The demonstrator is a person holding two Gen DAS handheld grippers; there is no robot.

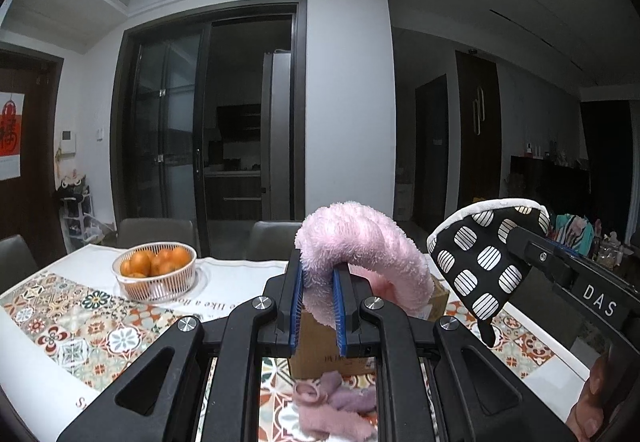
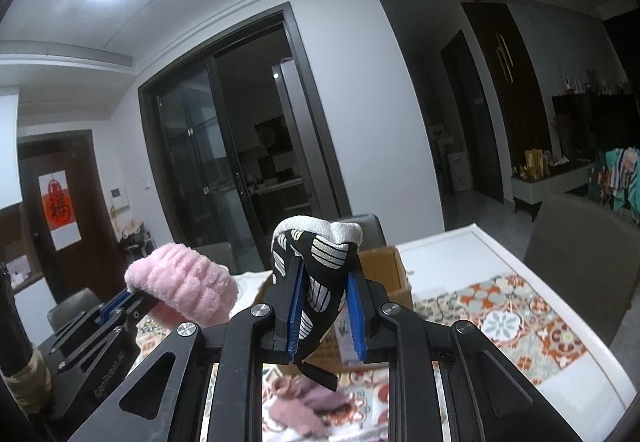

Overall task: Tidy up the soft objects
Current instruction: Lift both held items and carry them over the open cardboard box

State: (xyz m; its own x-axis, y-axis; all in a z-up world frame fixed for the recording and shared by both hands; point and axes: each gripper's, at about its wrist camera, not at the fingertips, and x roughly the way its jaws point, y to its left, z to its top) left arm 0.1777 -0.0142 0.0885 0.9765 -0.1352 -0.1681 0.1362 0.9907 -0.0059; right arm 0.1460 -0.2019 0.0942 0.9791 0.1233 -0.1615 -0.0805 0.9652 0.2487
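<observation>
My left gripper (image 1: pixel 318 274) is shut on a fluffy pink band (image 1: pixel 360 242), held up above the table; the same pink band (image 2: pixel 182 288) shows at the left of the right wrist view. My right gripper (image 2: pixel 324 282) is shut on a black oven mitt (image 2: pixel 320 266) with white striped dots and a white cuff. That oven mitt (image 1: pixel 484 258) hangs at the right in the left wrist view. Behind both stands an open cardboard box (image 2: pixel 384 274), partly hidden. A pile of pink and mauve soft pieces (image 1: pixel 332 406) lies on the tablecloth below the grippers.
A white basket of oranges (image 1: pixel 156 274) stands at the left on the patterned tablecloth (image 1: pixel 80 330). Grey chairs (image 1: pixel 156 232) line the table's far side, one chair (image 2: pixel 580 262) at the right. A person's fingers (image 1: pixel 592 402) show at the lower right edge.
</observation>
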